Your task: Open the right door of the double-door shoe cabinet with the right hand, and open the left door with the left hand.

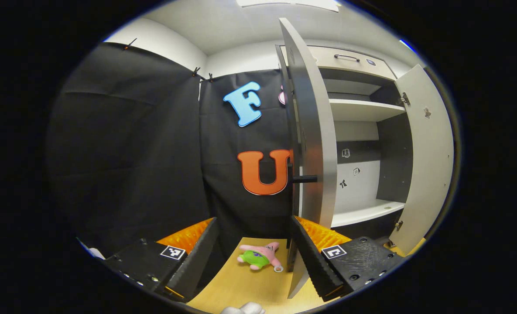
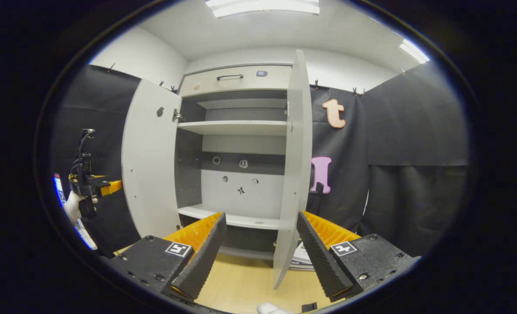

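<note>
The pale shoe cabinet stands with both doors swung out and its shelves bare. In the right gripper view the right door is seen edge-on, its lower edge between the fingers of my open right gripper, nearer the right finger and not pressed. The left door hangs wide at the left. Beside it a gloved hand holds my left gripper. In the left gripper view the left door with its dark handle stands edge-on just inside the right finger of my open left gripper. The right door is open too.
A pink and green plush toy lies on the wooden floor between the left gripper's fingers. A drawer with a handle tops the cabinet. Black cloth walls close in on both sides.
</note>
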Motion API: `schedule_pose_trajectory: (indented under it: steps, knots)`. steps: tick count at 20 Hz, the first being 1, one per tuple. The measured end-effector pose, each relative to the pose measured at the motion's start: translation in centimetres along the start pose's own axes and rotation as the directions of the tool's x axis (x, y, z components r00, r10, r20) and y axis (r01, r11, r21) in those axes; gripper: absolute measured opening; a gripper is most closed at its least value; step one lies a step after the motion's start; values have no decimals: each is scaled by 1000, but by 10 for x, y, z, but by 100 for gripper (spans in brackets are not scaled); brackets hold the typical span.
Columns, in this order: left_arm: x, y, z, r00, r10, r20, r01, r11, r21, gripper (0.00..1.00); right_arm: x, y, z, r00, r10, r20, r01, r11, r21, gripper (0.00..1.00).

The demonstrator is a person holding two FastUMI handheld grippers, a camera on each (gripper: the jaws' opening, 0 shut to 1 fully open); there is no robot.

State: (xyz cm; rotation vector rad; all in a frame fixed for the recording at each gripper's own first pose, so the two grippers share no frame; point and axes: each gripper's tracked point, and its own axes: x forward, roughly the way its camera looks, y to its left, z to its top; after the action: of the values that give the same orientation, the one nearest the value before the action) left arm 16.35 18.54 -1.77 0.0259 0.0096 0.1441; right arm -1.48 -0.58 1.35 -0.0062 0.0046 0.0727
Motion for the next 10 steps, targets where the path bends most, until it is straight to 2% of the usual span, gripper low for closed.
schedule_pose_trajectory:
  steps: [1,2,5,6,7,8,10]
  knots:
    - [-4,-1,0,1000,-5,-4,5,1000,-8,96,-1,2,0,1000,5,-2,-5,1000,2,100]
    - [-9,0,0,1000,-5,-9,5,1000,-17,96,-2,3,0,1000,9,-2,-9,1000,2,97]
    - [-17,3,-3,1000,11,-29,-12,1000,-23,96,-5,1,2,1000,13,5,-13,1000,3,100]
    - [-20,2,-3,999,9,-35,-10,999,-31,96,-5,0,2,1000,15,5,-15,1000,4,97]
    - [-24,-2,-1,999,7,-40,-9,999,-43,100,-6,0,1,1000,13,2,-13,1000,3,97]
    - [-31,-7,3,999,-2,-39,0,998,-58,97,-6,-2,2,1000,13,-3,-13,1000,1,97]
    - [-46,-25,13,999,-30,-31,28,996,-83,97,-7,-5,3,1000,-2,-6,2,1000,-5,100]
